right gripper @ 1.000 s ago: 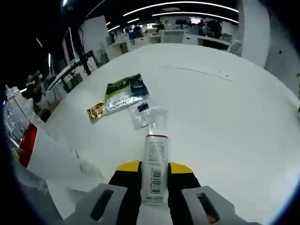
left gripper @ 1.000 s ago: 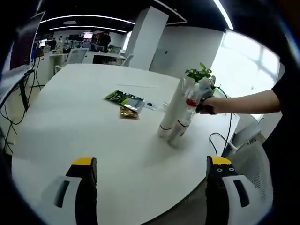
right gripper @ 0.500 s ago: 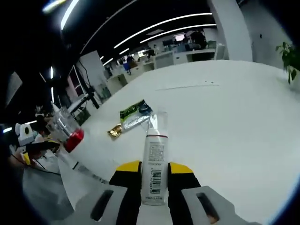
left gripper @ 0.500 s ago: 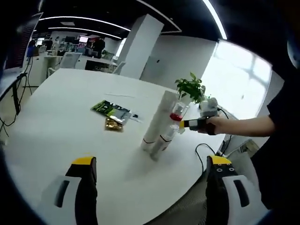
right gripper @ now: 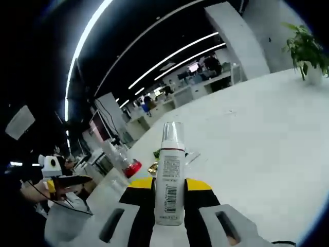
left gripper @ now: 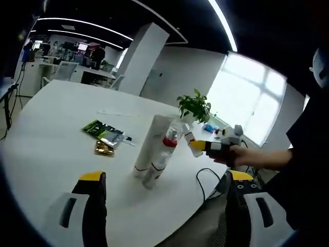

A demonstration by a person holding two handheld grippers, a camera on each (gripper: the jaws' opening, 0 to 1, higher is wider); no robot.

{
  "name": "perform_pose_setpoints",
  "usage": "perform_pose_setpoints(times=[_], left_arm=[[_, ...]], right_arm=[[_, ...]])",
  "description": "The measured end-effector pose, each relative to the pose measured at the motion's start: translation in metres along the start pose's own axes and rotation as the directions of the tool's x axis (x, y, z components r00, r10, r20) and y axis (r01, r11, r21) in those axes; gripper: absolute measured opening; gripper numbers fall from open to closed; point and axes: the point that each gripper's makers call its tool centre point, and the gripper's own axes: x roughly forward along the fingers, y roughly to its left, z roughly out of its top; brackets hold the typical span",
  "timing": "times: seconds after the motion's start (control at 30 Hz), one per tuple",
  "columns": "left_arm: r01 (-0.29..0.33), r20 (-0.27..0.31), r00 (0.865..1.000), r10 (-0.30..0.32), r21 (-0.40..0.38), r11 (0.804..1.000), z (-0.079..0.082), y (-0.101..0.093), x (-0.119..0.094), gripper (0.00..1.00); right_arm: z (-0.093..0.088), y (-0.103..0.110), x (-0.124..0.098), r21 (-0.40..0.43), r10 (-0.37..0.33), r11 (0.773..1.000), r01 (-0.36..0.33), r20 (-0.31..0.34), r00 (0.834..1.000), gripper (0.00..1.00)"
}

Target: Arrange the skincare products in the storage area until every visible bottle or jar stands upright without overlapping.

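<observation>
Two tubes standing upright, touching, mid white table. White pump bottle clamped between right gripper jaws, above table. Left gripper jaws wide apart, holding nothing, near tubes.

Left claw — grey jaws tipped with yellow caps over black pads; the right claw looks alike; dark sleeve.

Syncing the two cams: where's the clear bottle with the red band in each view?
Left gripper view: clear bottle with the red band, centre, beside the white tube.
Right gripper view: that bottle lower left, left of the white bottle between the jaws.
Shared landmark: potted plant.
</observation>
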Motion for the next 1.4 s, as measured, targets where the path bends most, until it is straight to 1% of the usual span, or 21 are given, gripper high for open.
perform_pose_setpoints(times=[0.1, 0.17, 0.23, 0.37, 0.43, 0.5, 0.53, 0.57, 0.6, 0.67, 0.77, 0.8, 0.83, 0.87, 0.97, 1.0, 1.03, 1.13, 1.2, 1.3, 1.4], left_arm=[[0.018, 0.006, 1.0, -0.018, 0.001, 1.0, 0.003, -0.007, 0.001, 0.89], [0.031, 0.008, 0.999, -0.031, 0.005, 0.999, 0.006, -0.013, 0.002, 0.89], [0.048, 0.014, 0.999, -0.048, 0.008, 0.999, 0.009, -0.021, 0.002, 0.88], [0.079, 0.019, 0.997, -0.079, 0.013, 0.997, 0.013, -0.033, 0.002, 0.87], [0.092, 0.019, 0.996, -0.092, 0.023, 0.996, 0.016, -0.039, 0.003, 0.86], [0.103, 0.023, 0.994, -0.103, 0.026, 0.994, 0.019, -0.044, 0.003, 0.85], [0.109, 0.026, 0.994, -0.109, 0.027, 0.994, 0.021, -0.046, 0.003, 0.85], [0.119, 0.033, 0.992, -0.12, 0.026, 0.993, 0.024, -0.05, 0.003, 0.84], [0.13, 0.039, 0.991, -0.13, 0.024, 0.991, 0.027, -0.054, 0.003, 0.82], [0.146, 0.048, 0.988, -0.147, 0.024, 0.989, 0.032, -0.06, 0.001, 0.79], [0.176, 0.06, 0.982, -0.177, 0.02, 0.984, 0.038, -0.067, 0.0, 0.73], [0.19, 0.068, 0.979, -0.191, 0.019, 0.982, 0.042, -0.071, 0.0, 0.7], [0.201, 0.074, 0.977, -0.201, 0.015, 0.98, 0.044, -0.074, 0.0, 0.68], [0.224, 0.086, 0.971, -0.223, 0.002, 0.975, 0.048, -0.08, -0.001, 0.66], [0.294, 0.124, 0.949, -0.288, -0.031, 0.955, 0.056, -0.092, -0.003, 0.57], [0.317, 0.136, 0.942, -0.307, -0.051, 0.947, 0.058, -0.095, -0.004, 0.55], [0.328, 0.143, 0.938, -0.317, -0.064, 0.942, 0.06, -0.096, -0.005, 0.54], [0.373, 0.163, 0.92, -0.357, -0.084, 0.924, 0.064, -0.103, -0.006, 0.51], [0.39, 0.154, 0.914, -0.375, -0.079, 0.918, 0.064, -0.107, -0.007, 0.46], [0.407, 0.123, 0.909, -0.397, -0.065, 0.911, 0.061, -0.113, -0.006, 0.41], [0.42, 0.12, 0.904, -0.411, -0.066, 0.905, 0.061, -0.116, -0.006, 0.39]], right_arm=[[0.009, 0.019, -0.008, 0.026, 0.049, 0.998, -0.051, 0.064, 0.997, 0.11], [0.009, 0.023, -0.01, 0.001, 0.063, 0.998, -0.063, 0.063, 0.996, 0.11], [0.009, 0.051, -0.016, -0.022, 0.128, 0.992, -0.127, 0.059, 0.99, 0.11], [0.006, 0.1, -0.018, -0.034, 0.27, 0.963, -0.269, 0.075, 0.96, 0.11], [0.003, 0.123, -0.019, -0.013, 0.34, 0.94, -0.34, 0.084, 0.937, 0.11], [0.002, 0.136, -0.019, 0.0, 0.376, 0.926, -0.378, 0.096, 0.921, 0.11], [0.001, 0.146, -0.02, 0.017, 0.408, 0.911, -0.412, 0.103, 0.907, 0.11], [0.001, 0.151, -0.019, 0.023, 0.419, 0.906, -0.424, 0.111, 0.901, 0.11], [-0.001, 0.159, -0.02, 0.031, 0.444, 0.892, -0.45, 0.116, 0.888, 0.11], [-0.002, 0.166, -0.021, 0.023, 0.467, 0.881, -0.472, 0.113, 0.877, 0.11], [-0.001, 0.18, -0.026, 0.028, 0.533, 0.841, -0.54, 0.116, 0.838, 0.11], [-0.002, 0.189, -0.029, 0.034, 0.568, 0.818, -0.575, 0.117, 0.815, 0.11], [-0.003, 0.194, -0.032, 0.038, 0.592, 0.8, -0.599, 0.114, 0.798, 0.11], [-0.003, 0.198, -0.033, 0.037, 0.602, 0.793, -0.609, 0.115, 0.79, 0.11], [-0.003, 0.216, -0.041, 0.043, 0.665, 0.739, -0.673, 0.114, 0.738, 0.11], [-0.003, 0.223, -0.044, 0.046, 0.689, 0.716, -0.696, 0.115, 0.716, 0.11], [-0.003, 0.227, -0.047, 0.055, 0.707, 0.697, -0.715, 0.113, 0.698, 0.11], [-0.005, 0.236, -0.048, 0.059, 0.732, 0.671, -0.739, 0.106, 0.673, 0.11], [-0.006, 0.239, -0.048, 0.057, 0.736, 0.668, -0.742, 0.097, 0.67, 0.11], [-0.009, 0.243, -0.048, 0.055, 0.752, 0.652, -0.756, 0.087, 0.654, 0.11], [-0.011, 0.246, -0.048, 0.057, 0.763, 0.639, -0.767, 0.081, 0.641, 0.11]])
